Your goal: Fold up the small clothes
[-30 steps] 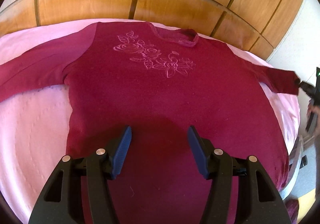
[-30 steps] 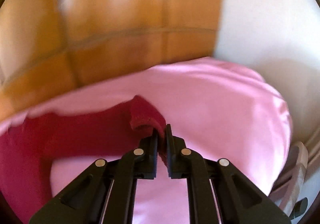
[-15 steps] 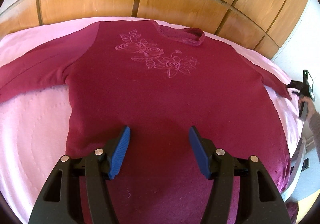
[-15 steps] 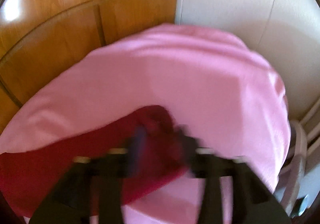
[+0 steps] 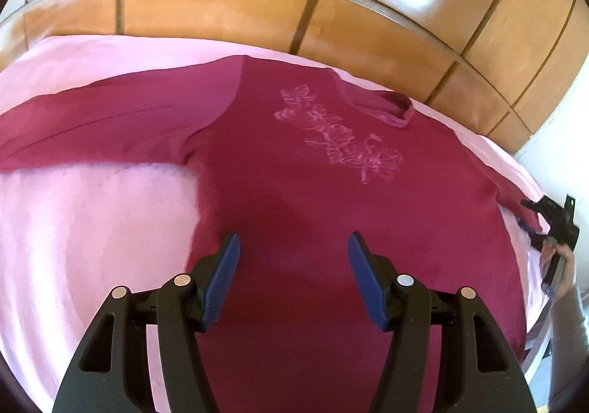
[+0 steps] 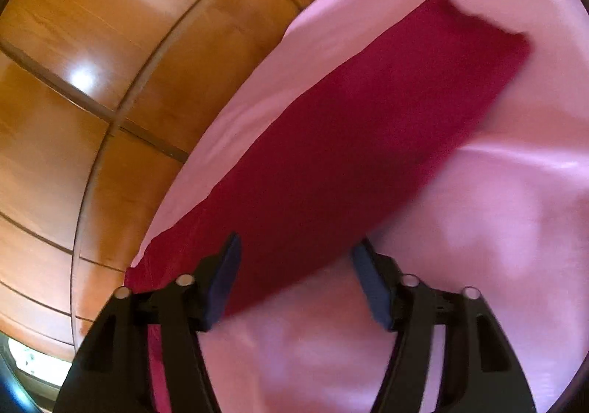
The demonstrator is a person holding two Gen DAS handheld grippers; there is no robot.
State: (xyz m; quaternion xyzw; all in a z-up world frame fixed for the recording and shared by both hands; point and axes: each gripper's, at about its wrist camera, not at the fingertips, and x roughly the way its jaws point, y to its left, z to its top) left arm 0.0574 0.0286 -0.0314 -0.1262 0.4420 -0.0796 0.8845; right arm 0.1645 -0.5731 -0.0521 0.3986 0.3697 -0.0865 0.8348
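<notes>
Honestly, my right tool (image 6: 294, 275), closing yet gripping nothing, could pinch pink bedsheet (image 6: 478, 247) beneath the dark-red knitted sweater's sleeve (image 6: 349, 140) toward one o'clock, while my left tool (image 5: 292, 276) hangs open.

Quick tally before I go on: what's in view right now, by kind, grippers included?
Dark red sweaters: 1, spread flat
Pink bedspreads: 1
Wooden headboards: 1
Grippers: 2, the left gripper with jaws open over the sweater body, the right gripper with jaws closing over the sleeve, not pressing it
Total: 5

left gripper (image 5: 292, 280) – jaws apart | right gripper (image 6: 296, 282) – jaws closing, gripping nothing
</notes>
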